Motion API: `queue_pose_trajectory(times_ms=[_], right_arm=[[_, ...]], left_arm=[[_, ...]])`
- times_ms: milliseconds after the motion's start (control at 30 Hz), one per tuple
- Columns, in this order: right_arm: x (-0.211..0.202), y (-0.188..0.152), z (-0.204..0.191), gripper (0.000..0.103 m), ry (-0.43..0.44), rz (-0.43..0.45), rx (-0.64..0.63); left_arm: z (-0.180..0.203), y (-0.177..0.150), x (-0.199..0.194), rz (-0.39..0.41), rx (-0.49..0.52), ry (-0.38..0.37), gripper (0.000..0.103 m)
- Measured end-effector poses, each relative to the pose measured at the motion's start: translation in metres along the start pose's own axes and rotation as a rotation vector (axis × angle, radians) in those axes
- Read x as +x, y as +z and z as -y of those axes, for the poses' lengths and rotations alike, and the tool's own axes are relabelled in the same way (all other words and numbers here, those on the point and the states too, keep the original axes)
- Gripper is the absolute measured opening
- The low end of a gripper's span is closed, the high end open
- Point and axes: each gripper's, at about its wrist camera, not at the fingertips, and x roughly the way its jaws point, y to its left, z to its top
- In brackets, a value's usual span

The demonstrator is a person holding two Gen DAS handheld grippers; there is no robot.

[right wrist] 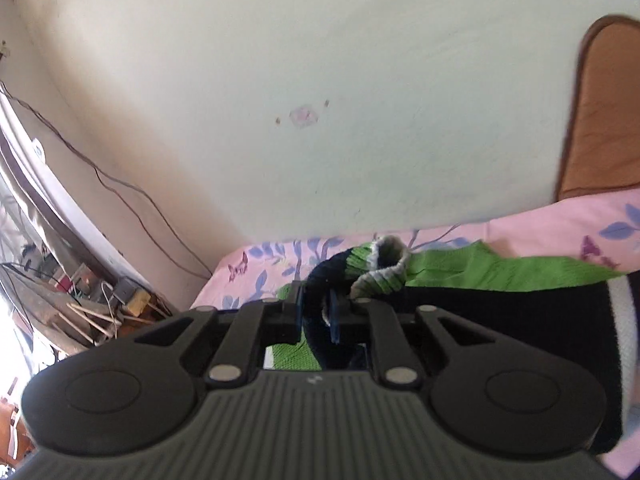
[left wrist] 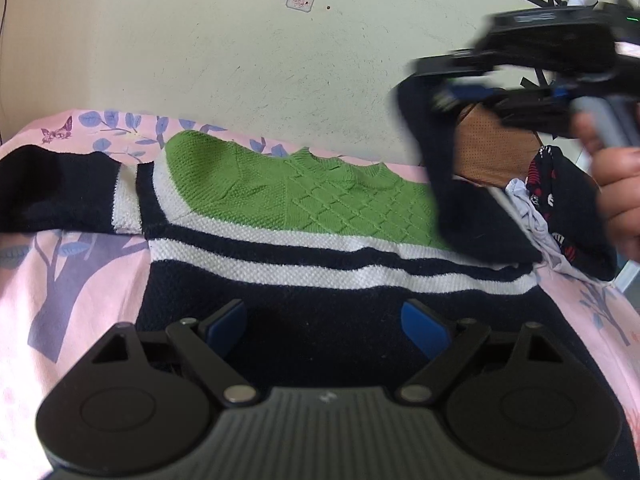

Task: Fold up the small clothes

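A small knit sweater (left wrist: pixel 304 200), green at the top with navy and white stripes, lies spread on the pink floral bedsheet (left wrist: pixel 72 280). Its left sleeve (left wrist: pixel 60 188) lies flat, stretched out to the left. My left gripper (left wrist: pixel 326 320) is open just above the sweater's navy lower part, with nothing between its blue pads. A hand holds my right gripper (left wrist: pixel 456 96) raised at the upper right, blurred. It is shut on the navy right sleeve (left wrist: pixel 472 200), which hangs lifted over the green chest. In the right wrist view the sleeve (right wrist: pixel 316 320) is pinched between the right gripper's (right wrist: pixel 316 314) pads.
A heap of other clothes (left wrist: pixel 556 184), dark with red print and pale grey, lies at the bed's right side. The pale wall (left wrist: pixel 280 60) stands right behind the bed. A brown cushion (right wrist: pixel 604 112) leans at the far right, and clutter with cables (right wrist: pixel 80 292) sits beyond the bed's left edge.
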Motion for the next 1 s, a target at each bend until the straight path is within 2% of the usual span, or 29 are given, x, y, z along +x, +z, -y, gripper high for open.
queue_pose_trajectory(times_ms=[33, 67, 133, 267, 333, 433, 467, 567, 600, 700, 733, 800, 867, 933, 967, 1000], right_arm=[[0.013, -0.002, 0.001, 0.048, -0.029, -0.05, -0.018], [0.011, -0.007, 0.002, 0.048, -0.061, -0.045, -0.023], [-0.011, -0.016, 0.015, 0.047, -0.072, 0.018, -0.031], [-0.063, -0.037, 0.042, 0.048, -0.206, 0.139, -0.082], [-0.074, -0.054, 0.066, 0.048, -0.239, 0.143, -0.049], [-0.053, -0.077, 0.101, 0.047, -0.331, 0.063, 0.057], [-0.05, -0.081, 0.108, 0.045, -0.333, 0.065, 0.092], [-0.045, -0.069, 0.089, 0.04, -0.309, 0.114, 0.07], [-0.035, -0.063, 0.075, 0.038, -0.337, 0.111, 0.024], [0.007, -0.048, 0.038, 0.038, -0.397, 0.041, -0.127], [0.025, -0.047, 0.028, 0.038, -0.391, 0.009, -0.156], [0.048, -0.05, 0.003, 0.036, -0.327, -0.016, -0.234], [0.06, -0.06, -0.032, 0.036, -0.193, -0.048, -0.342], [0.059, -0.068, -0.056, 0.036, -0.039, -0.072, -0.396], [0.056, -0.07, -0.061, 0.036, 0.01, -0.077, -0.404], [0.054, -0.071, -0.063, 0.036, 0.023, -0.077, -0.404]], left_arm=[[-0.001, 0.0, 0.0, -0.001, -0.003, -0.004, 0.088], [-0.001, 0.0, 0.0, -0.001, -0.004, -0.007, 0.088], [-0.001, -0.001, 0.0, -0.002, -0.001, -0.008, 0.088], [0.004, -0.001, 0.003, -0.012, 0.02, -0.009, 0.088], [0.005, -0.001, 0.003, -0.014, 0.034, -0.007, 0.088], [0.004, -0.001, 0.002, -0.011, 0.03, -0.013, 0.088], [0.003, -0.001, 0.002, -0.008, 0.022, -0.015, 0.088], [-0.001, 0.0, -0.001, 0.003, 0.002, -0.021, 0.088], [-0.004, 0.001, -0.004, 0.009, -0.011, -0.027, 0.088], [-0.018, 0.005, -0.021, 0.04, -0.083, -0.026, 0.088], [-0.025, 0.006, -0.03, 0.058, -0.108, -0.018, 0.088], [-0.042, 0.008, -0.05, 0.094, -0.14, 0.031, 0.088], [-0.062, 0.007, -0.073, 0.128, -0.152, 0.108, 0.088], [-0.083, 0.005, -0.096, 0.154, -0.172, 0.175, 0.088], [-0.094, 0.003, -0.107, 0.171, -0.188, 0.204, 0.088], [-0.106, 0.002, -0.118, 0.192, -0.207, 0.232, 0.088]])
